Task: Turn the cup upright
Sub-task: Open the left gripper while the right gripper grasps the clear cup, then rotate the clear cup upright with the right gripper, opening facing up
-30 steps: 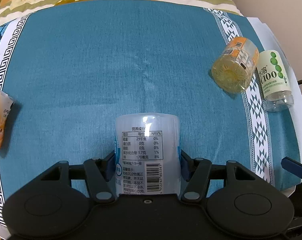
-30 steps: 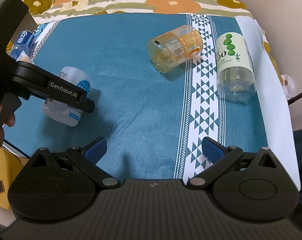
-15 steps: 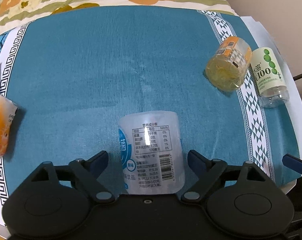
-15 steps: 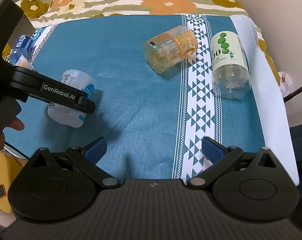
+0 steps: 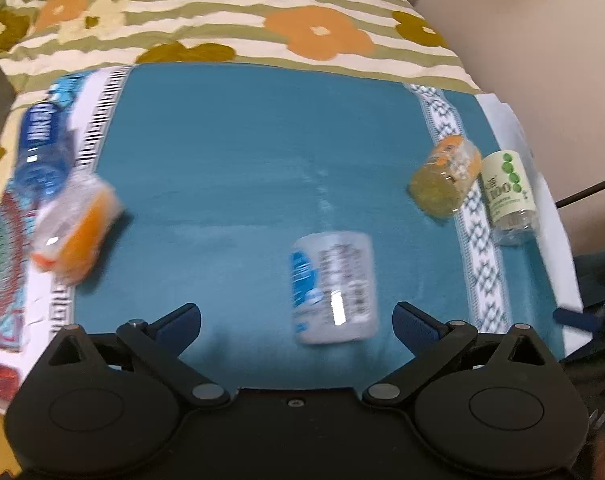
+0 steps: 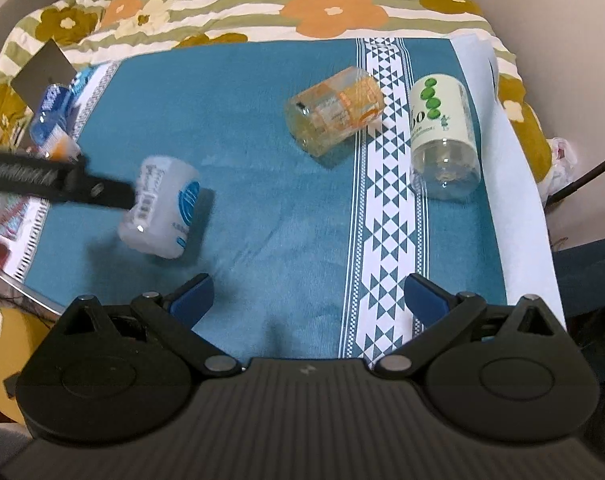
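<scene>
A clear cup with a white and blue label (image 5: 334, 286) stands on the teal cloth, just ahead of my left gripper (image 5: 298, 320), which is open and empty and apart from it. It also shows in the right wrist view (image 6: 162, 212), with a left gripper finger (image 6: 98, 192) beside it. My right gripper (image 6: 308, 298) is open and empty over the cloth. A yellow-orange cup (image 6: 334, 110) and a green-dotted cup (image 6: 442, 136) lie on their sides at the right.
An orange cup (image 5: 74, 232) and a blue water bottle (image 5: 42, 152) lie at the cloth's left edge. A flowered bedspread (image 6: 302, 8) is behind. The white cloth edge (image 6: 518, 208) runs along the right.
My left gripper opened, let go of the white-blue cup and drew back and up. The cup stays standing on the cloth. My right gripper stayed open.
</scene>
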